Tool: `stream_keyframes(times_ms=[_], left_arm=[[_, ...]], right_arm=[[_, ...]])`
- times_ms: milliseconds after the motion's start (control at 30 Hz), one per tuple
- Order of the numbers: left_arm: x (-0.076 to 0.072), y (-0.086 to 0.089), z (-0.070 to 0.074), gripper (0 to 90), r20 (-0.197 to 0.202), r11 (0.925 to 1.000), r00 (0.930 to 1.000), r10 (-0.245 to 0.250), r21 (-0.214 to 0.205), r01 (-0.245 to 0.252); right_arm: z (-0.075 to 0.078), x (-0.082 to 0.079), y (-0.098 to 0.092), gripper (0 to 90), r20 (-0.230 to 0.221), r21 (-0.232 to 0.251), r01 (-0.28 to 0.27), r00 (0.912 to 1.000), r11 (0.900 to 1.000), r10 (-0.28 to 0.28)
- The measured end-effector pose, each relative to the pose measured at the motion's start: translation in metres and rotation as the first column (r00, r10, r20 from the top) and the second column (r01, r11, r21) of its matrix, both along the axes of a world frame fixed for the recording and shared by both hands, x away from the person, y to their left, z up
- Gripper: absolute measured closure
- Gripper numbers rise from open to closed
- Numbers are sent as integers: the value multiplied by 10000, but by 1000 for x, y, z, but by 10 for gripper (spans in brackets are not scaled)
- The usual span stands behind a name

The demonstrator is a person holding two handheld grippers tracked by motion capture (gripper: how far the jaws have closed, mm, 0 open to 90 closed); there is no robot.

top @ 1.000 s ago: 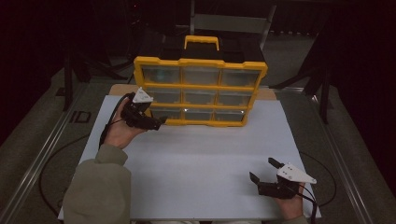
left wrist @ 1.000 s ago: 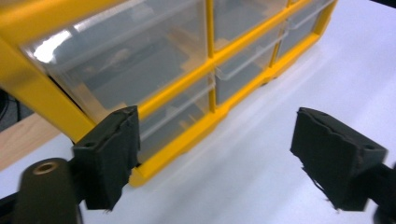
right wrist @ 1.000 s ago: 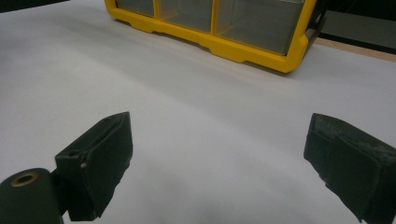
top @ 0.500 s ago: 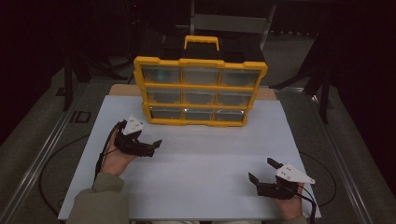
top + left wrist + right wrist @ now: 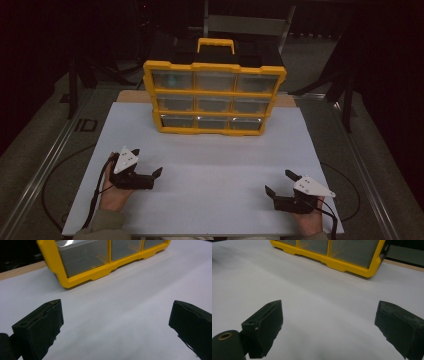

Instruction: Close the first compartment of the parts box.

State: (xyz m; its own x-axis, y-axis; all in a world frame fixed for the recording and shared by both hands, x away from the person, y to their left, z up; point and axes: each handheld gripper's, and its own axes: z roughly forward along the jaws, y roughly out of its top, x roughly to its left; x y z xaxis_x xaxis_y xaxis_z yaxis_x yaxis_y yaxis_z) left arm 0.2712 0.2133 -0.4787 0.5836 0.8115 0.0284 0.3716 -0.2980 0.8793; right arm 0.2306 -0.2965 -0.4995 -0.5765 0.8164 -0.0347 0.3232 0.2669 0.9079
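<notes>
step: hands parked, work on organizer [image 5: 214, 95] looks finished | organizer: 12 o'clock, well apart | left gripper [image 5: 148, 176]: 7 o'clock, jaws just opened wide, empty | right gripper [image 5: 280, 184]: 5 o'clock, spread, empty | next: likely none; otherwise reach toward 12

The left gripper [image 5: 150, 170] is held low over the near left part of the high view, carried by the left hand [image 5: 116, 192], whose sleeve enters from the bottom edge. Its jaws have just been opening and are set wide apart, with nothing between them. The right gripper [image 5: 280, 184] is held at the near right by the right hand [image 5: 306, 220]. Its jaws are likewise spread wide and nothing is gripped. Both grippers are pointed away from the person.
</notes>
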Motion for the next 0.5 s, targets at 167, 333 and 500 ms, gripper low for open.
stream_keyframes(times_ms=[167, 333, 500], left_arm=[[-15, 12, -3, 2, 370, 9996, 9991, 226, -169, -219], [-24, 23, -4, 1, 657, 9968, 9963, 554, -616, -514], [-24, 24, -5, 1, 774, 9936, 9939, 784, -874, -715]], right_arm=[[0, 4, 0, 79, -1, -13, 78, 10000, 10000, -78], [-1, 10, 1, 79, -99, -63, 135, 9999, 9999, -136], [-1, 11, 2, 79, -23, -126, 98, 9999, 9999, -98]])
